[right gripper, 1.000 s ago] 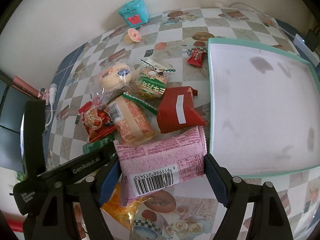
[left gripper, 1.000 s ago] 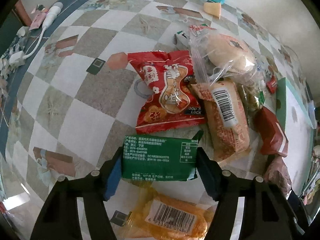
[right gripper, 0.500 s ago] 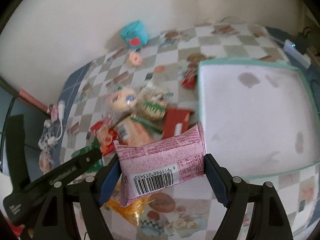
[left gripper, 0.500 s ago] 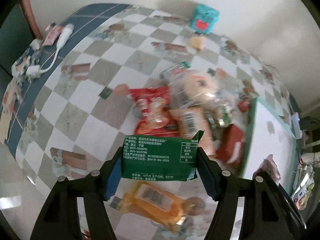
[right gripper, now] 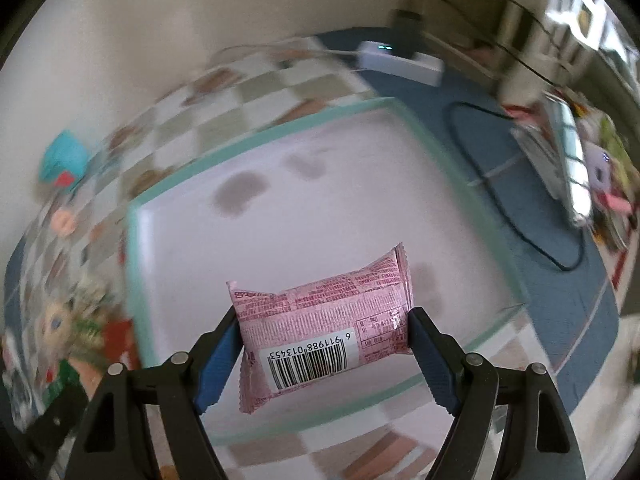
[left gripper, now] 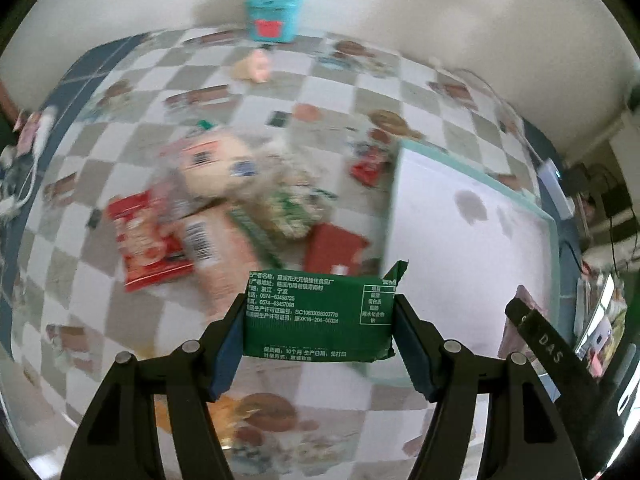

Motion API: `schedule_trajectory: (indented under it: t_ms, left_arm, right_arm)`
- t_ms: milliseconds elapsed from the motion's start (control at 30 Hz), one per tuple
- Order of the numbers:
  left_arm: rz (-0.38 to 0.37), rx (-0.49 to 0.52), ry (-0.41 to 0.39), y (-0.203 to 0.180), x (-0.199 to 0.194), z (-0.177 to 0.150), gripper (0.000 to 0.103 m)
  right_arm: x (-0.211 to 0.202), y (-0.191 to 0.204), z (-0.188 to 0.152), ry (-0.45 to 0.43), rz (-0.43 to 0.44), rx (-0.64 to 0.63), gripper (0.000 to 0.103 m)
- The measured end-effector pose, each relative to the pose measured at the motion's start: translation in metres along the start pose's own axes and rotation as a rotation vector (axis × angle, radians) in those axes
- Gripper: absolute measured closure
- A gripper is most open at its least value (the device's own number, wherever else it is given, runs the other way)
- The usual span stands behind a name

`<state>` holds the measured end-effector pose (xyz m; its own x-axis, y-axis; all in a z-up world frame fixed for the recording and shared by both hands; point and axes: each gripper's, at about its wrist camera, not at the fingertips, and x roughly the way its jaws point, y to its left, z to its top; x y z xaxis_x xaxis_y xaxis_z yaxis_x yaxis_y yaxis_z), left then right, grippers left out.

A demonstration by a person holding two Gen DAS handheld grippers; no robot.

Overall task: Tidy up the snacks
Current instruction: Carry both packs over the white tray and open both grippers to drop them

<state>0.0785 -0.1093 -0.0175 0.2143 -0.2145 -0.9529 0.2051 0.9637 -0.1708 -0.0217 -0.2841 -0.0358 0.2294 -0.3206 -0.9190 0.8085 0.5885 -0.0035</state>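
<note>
My left gripper is shut on a green snack packet and holds it in the air above the table, near the front left corner of the tray. My right gripper is shut on a pink snack packet with a barcode and holds it above the white tray with a teal rim. The tray also shows in the left wrist view. A pile of snack packets lies left of the tray. The right gripper's arm shows at the right of the left wrist view.
A teal box and a small pink item stand at the back by the wall. A white power strip and black cables lie on the blue cloth right of the tray. White cables lie at the far left.
Both grippers rose from the pile with their packets and swung right. The right one now hangs over the tray; the left one has come near the tray's corner.
</note>
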Motion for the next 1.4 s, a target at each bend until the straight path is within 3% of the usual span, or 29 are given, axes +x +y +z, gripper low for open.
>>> schedule_trajectory:
  t_ms: [300,533,800,1067,1200,1333,1400]
  left_arm:
    - [-0.043,0.093,0.026,-0.069,0.026,0.008,0.032]
    - [-0.053,0.143,-0.004,-0.099,0.046,0.020,0.032]
    - [-0.059,0.136,-0.037,-0.107,0.064,0.041,0.032]
    - [-0.072,0.143,-0.046,-0.113,0.077,0.052,0.031]
    - [-0.077,0.140,-0.044,-0.111,0.077,0.053,0.019]
    - [-0.086,0.136,-0.061,-0.108,0.066,0.053,0.017]
    - [-0.081,0.131,-0.070,-0.105,0.060,0.051,0.012]
  right_arm:
    - [0.009,-0.057,0.019,-0.026,-0.110,0.150,0.020]
    - [0.015,-0.070,0.025,-0.049,-0.142,0.176,0.019]
    - [0.016,-0.055,0.041,-0.132,-0.098,0.130,0.019]
    - [0.035,-0.043,0.053,-0.131,-0.107,0.105,0.019]
    - [0.038,-0.043,0.053,-0.124,-0.104,0.099,0.017]
    - [0.038,-0.043,0.052,-0.113,-0.092,0.094,0.015]
    - [0.035,-0.041,0.050,-0.116,-0.088,0.088,0.013]
